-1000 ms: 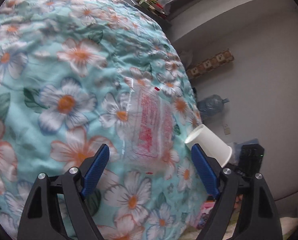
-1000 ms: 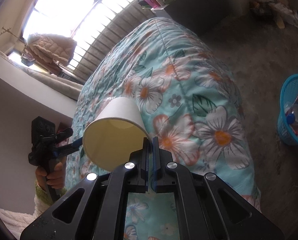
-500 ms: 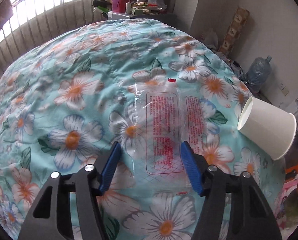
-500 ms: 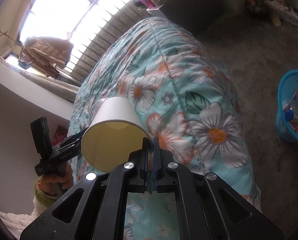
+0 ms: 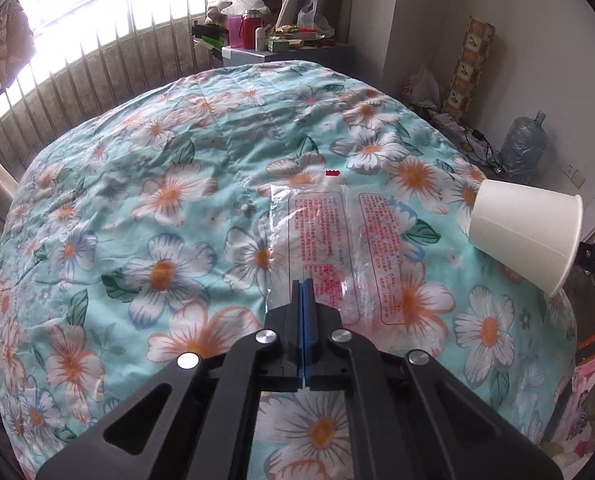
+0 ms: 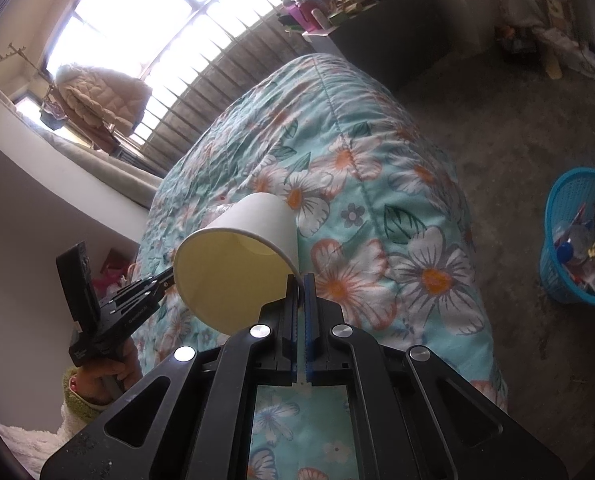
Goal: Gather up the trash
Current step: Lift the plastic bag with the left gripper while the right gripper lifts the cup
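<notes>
A clear plastic wrapper (image 5: 337, 240) with red print lies flat on the floral quilt (image 5: 169, 200). My left gripper (image 5: 303, 285) points down at the wrapper's near edge, its jaws closing fully together with the film pinched between the blue pads. The right gripper (image 6: 300, 280) is shut on the rim of a white paper cup (image 6: 237, 264) and holds it tilted above the quilt's edge. In the left wrist view the same cup (image 5: 525, 232) hangs at the right. In the right wrist view the left gripper's body (image 6: 129, 304) shows beside the cup, with a hand under it.
A blue plastic basket (image 6: 577, 240) holding trash stands on the grey floor to the right of the bed. A cluttered cabinet (image 5: 289, 48) sits beyond the bed under the barred window. A large water bottle (image 5: 523, 148) and boxes stand by the wall.
The left gripper rolled upright, moved in over the wrapper and shut from wide open onto its near edge. The right gripper kept still with the cup.
</notes>
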Action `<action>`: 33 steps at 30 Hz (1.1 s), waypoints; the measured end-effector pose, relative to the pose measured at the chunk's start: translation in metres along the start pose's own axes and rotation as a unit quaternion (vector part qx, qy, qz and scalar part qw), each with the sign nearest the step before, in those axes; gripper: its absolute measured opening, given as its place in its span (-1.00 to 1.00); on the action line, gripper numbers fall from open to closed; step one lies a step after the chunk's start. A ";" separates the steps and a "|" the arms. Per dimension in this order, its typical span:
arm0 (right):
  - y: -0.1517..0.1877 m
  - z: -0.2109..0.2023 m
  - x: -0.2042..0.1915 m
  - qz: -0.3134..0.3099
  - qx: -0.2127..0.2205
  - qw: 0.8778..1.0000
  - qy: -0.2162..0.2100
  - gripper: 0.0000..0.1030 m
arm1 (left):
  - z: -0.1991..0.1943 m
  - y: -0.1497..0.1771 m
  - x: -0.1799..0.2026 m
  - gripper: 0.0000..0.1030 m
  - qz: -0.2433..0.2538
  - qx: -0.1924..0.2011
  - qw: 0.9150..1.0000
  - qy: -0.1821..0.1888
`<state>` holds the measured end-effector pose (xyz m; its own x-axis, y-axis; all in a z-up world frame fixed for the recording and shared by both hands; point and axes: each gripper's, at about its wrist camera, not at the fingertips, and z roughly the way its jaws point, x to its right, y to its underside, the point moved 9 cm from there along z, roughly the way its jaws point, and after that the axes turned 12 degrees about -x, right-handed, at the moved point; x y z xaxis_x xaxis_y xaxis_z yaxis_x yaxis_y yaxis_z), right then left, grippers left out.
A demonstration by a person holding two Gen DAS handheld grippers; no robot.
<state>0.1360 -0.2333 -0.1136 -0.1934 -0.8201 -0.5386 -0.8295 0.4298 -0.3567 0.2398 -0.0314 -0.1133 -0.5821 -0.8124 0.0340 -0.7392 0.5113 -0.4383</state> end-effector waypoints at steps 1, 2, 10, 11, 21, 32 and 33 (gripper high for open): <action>0.000 -0.001 -0.002 -0.001 0.003 1.000 0.000 -0.98 | -0.006 0.000 0.002 -1.00 0.003 0.008 1.000 -0.001; -0.001 -0.003 -0.003 -0.002 0.006 1.000 0.000 -0.98 | -0.010 0.000 0.002 -1.00 0.003 0.015 1.000 -0.003; 0.004 -0.002 -0.005 0.002 0.007 1.000 0.001 -0.98 | -0.021 0.000 0.007 -0.86 0.000 0.023 0.999 0.027; 0.004 -0.003 -0.004 0.004 0.007 1.000 0.000 -0.98 | -0.020 0.001 0.009 -0.67 -0.001 0.022 0.999 0.031; 0.000 -0.010 0.008 0.013 0.015 1.000 0.002 -0.98 | 0.006 0.016 0.049 0.41 0.083 0.014 0.996 -0.011; 0.001 -0.006 0.019 0.024 0.008 1.000 -0.011 -0.98 | 0.031 0.003 0.033 0.42 0.071 0.013 0.997 -0.037; 0.000 -0.005 0.019 0.025 0.007 1.000 -0.012 -0.98 | 0.030 0.002 0.030 0.27 0.063 0.014 0.997 -0.036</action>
<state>0.1292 -0.2508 -0.1201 -0.2210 -0.7883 -0.5742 -0.8114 0.4752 -0.3402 0.2315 -0.0633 -0.1405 -0.6435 -0.7603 -0.0882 -0.6504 0.6039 -0.4607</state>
